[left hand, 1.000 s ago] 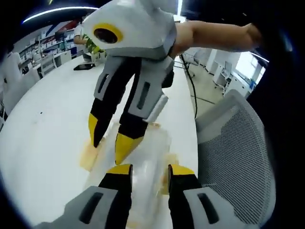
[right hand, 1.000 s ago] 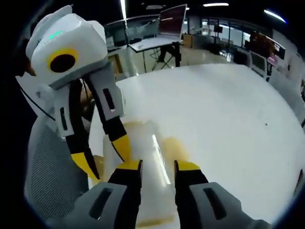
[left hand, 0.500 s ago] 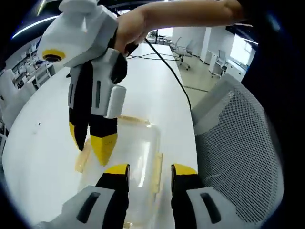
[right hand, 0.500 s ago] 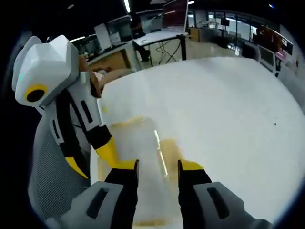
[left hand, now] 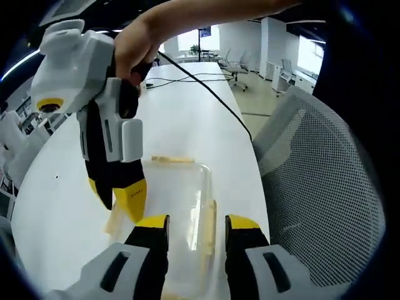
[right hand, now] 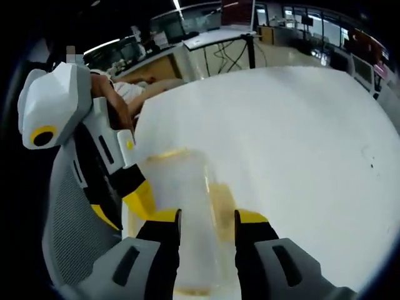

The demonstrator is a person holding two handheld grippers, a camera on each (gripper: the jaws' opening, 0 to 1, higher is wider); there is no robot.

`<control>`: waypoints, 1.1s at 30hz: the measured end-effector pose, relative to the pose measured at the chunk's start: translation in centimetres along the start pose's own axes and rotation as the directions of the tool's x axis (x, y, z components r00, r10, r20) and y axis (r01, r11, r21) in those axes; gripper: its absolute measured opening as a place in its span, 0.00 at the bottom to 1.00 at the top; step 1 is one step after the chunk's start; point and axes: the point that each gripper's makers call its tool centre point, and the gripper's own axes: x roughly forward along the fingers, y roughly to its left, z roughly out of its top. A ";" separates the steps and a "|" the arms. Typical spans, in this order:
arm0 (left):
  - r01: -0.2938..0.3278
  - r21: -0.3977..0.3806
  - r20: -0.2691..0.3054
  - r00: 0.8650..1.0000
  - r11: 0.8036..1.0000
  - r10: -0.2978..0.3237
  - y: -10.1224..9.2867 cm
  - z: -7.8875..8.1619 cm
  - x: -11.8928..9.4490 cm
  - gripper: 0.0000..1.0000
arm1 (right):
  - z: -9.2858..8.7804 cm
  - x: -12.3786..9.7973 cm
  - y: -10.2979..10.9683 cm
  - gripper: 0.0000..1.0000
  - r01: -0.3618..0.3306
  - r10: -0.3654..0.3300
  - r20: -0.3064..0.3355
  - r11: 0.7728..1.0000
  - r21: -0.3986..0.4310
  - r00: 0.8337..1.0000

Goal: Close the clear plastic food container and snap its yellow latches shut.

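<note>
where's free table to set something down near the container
Bare white table spreads beyond the container and to its right in the right gripper view. It is crowded at the chair-side edge, where the left gripper and mesh chair close in.

no readable text, labels, brands or numbers anywhere in either view; screens in the background too blurred to read.

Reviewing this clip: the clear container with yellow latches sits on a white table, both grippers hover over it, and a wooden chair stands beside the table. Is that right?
One detail is wrong: the chair is not wooden. The left gripper view shows a grey mesh-backed office chair beside the white table. The rest holds: the clear container with yellow latches sits there, with the left gripper and right gripper over it.
</note>
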 end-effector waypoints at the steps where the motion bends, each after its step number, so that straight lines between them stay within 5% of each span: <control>1: -0.009 0.017 -0.001 1.000 1.000 0.009 0.0 -0.1 0.0 0.29 | 0.0 0.0 0.0 0.31 -0.007 0.007 -0.006 1.000 -0.002 1.000; 13: -0.067 0.190 0.009 0.998 0.979 0.067 0.1 -0.3 0.4 0.28 | -0.6 0.3 0.9 0.34 -0.062 0.061 -0.051 0.998 -0.003 0.997; 33: -0.074 0.262 0.007 0.997 0.962 0.075 0.1 -0.5 0.5 0.26 | -0.8 0.6 1.1 0.35 -0.096 0.094 -0.103 0.995 -0.017 0.990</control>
